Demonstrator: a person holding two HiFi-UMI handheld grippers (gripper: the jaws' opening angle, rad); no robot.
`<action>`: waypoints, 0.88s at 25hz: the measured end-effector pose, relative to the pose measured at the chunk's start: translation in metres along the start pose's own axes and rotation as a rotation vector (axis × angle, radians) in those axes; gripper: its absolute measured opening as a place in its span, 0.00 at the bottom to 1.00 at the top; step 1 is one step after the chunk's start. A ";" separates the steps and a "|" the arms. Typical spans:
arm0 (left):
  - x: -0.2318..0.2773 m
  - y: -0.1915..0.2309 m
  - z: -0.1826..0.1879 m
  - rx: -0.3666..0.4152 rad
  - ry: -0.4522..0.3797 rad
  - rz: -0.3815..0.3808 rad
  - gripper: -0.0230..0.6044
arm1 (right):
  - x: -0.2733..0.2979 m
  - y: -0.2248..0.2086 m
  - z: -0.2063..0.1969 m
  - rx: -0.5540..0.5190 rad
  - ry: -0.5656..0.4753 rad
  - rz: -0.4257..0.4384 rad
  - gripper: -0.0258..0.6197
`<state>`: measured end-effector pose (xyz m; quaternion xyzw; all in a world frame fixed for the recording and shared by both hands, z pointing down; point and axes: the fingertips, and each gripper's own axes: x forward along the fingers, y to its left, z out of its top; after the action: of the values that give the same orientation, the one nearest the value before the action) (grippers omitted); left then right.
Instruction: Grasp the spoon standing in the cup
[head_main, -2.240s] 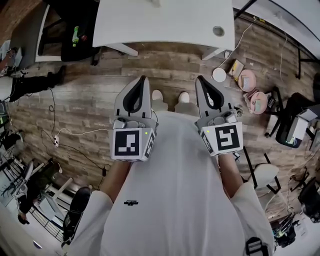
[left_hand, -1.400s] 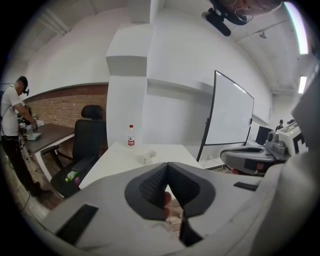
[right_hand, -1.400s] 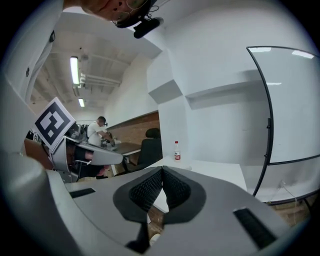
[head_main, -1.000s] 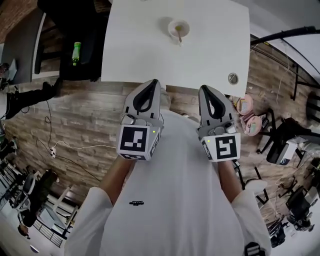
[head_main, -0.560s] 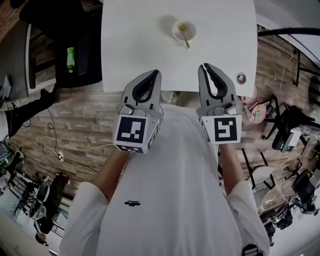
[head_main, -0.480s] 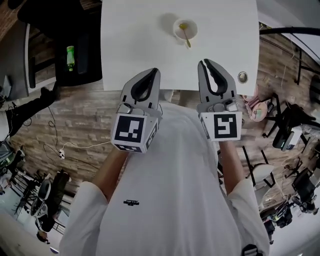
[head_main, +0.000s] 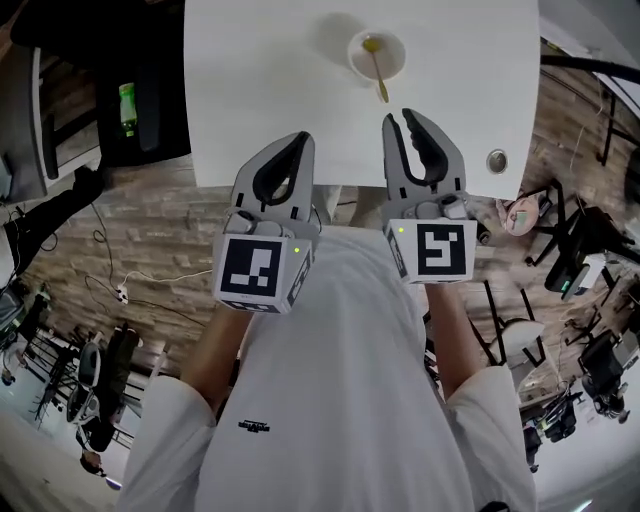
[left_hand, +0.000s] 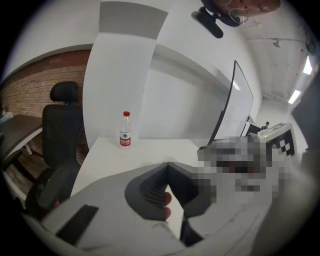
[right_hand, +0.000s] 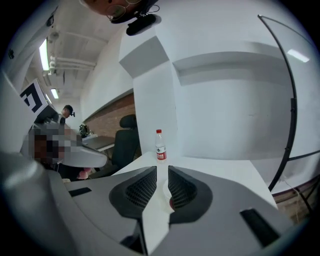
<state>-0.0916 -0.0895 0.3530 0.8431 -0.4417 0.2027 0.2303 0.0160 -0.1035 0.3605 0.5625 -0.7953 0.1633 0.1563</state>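
A white cup (head_main: 377, 55) stands near the far middle of the white table (head_main: 260, 90). A yellow-handled spoon (head_main: 379, 78) leans in it, with the handle pointing toward me. My right gripper (head_main: 398, 118) hovers just short of the spoon's handle. Its jaws are opening, a narrow gap shows and nothing is between them (right_hand: 162, 169). My left gripper (head_main: 298, 140) is beside it, over the table's near edge. It is shut and empty, the tips meeting (left_hand: 166, 164).
A water bottle (left_hand: 125, 131) with a red label (right_hand: 160, 146) stands far back on the table. A round cable port (head_main: 497, 161) sits at the table's near right corner. A black office chair (left_hand: 60, 125) is at the left. Cables and clutter lie on the wooden floor (head_main: 120, 250).
The view has swung toward the table and the cup has come closer. Both grippers moved forward to the table's near edge. The right jaws went from shut to parted.
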 end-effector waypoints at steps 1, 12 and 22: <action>0.003 0.004 -0.005 -0.020 0.009 0.011 0.04 | 0.004 -0.002 -0.005 0.006 0.013 0.000 0.14; 0.044 0.031 -0.046 -0.104 0.095 0.043 0.04 | 0.053 -0.020 -0.065 0.018 0.117 -0.018 0.22; 0.047 0.028 -0.062 -0.121 0.119 0.051 0.04 | 0.076 -0.029 -0.086 0.015 0.160 -0.078 0.21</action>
<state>-0.0988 -0.0993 0.4353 0.8026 -0.4601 0.2311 0.3011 0.0242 -0.1394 0.4734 0.5793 -0.7566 0.2073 0.2214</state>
